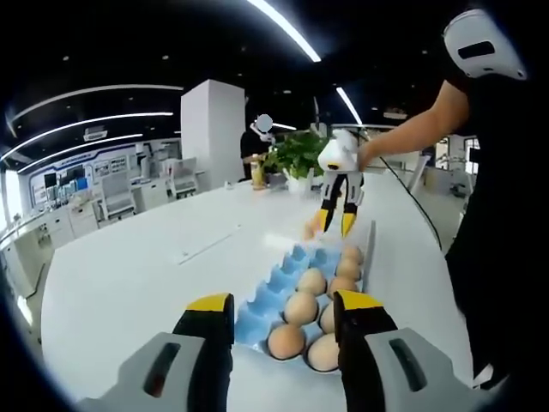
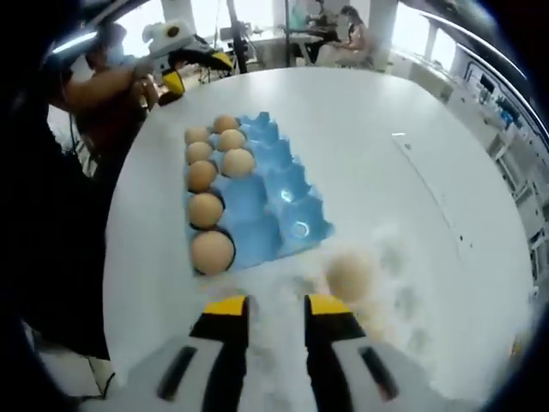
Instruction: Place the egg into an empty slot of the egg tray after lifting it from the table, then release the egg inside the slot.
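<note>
A blue egg tray [image 1: 260,306] lies on the white table, with several brown eggs [image 1: 301,307] in its right-hand slots and the left-hand slots bare. In the right gripper view the same tray [image 2: 279,202] holds its eggs [image 2: 206,209] along the left side. A loose egg [image 2: 347,275], blurred, rests on the table just past the tray's near corner, ahead and slightly right of my right gripper [image 2: 277,309], which is open and empty. Across the tray that right gripper [image 1: 336,223] points down beside the loose egg [image 1: 307,230]. My left gripper [image 1: 283,305] hovers open at the tray's near end.
A person in black stands at the table's right edge [image 1: 429,232]. A potted plant [image 1: 296,154] and a white pillar [image 1: 213,129] stand beyond the table. A thin strip [image 1: 210,245] lies on the tabletop left of the tray.
</note>
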